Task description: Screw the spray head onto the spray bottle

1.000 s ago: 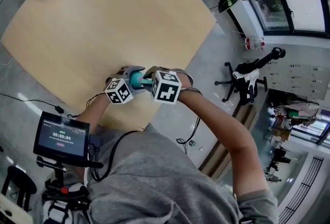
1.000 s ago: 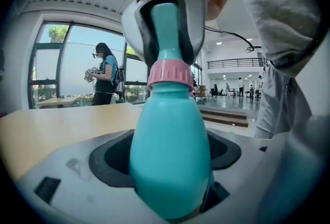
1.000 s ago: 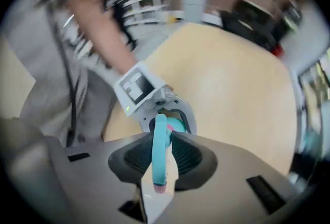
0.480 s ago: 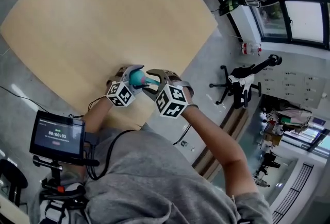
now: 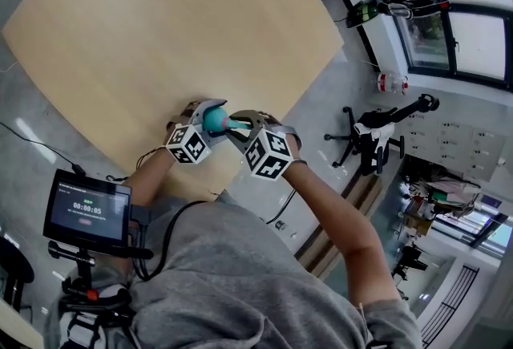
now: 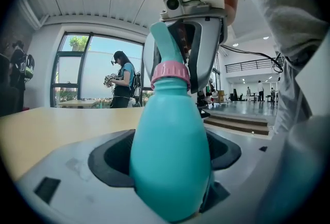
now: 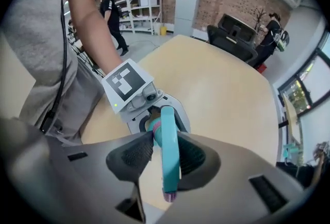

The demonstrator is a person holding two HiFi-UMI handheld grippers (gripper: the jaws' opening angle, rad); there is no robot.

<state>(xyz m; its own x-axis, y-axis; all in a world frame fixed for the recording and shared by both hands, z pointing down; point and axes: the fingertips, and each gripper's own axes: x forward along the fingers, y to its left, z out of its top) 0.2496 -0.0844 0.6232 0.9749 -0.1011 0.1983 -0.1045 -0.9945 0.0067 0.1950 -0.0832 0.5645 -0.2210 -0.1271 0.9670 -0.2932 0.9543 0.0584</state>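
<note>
As right gripper [image 7: 165,157] jaws close, sprayer [image 7: 168,130] between

**Bottle and spray head.** The teal bottle [image 6: 170,161] had an egg-shaped body and a narrow neck ringed by a pink collar [image 6: 170,74]. Its body was clamped between the jaws of the left tongs [image 6: 172,166], over the near edge of the tabletop [image 5: 160,34]. The slim teal spray head [image 7: 168,151], pink at its free end, sat on the neck. It lay between the jaws of the right tongs [image 7: 166,158], which were closing about it.
</note>
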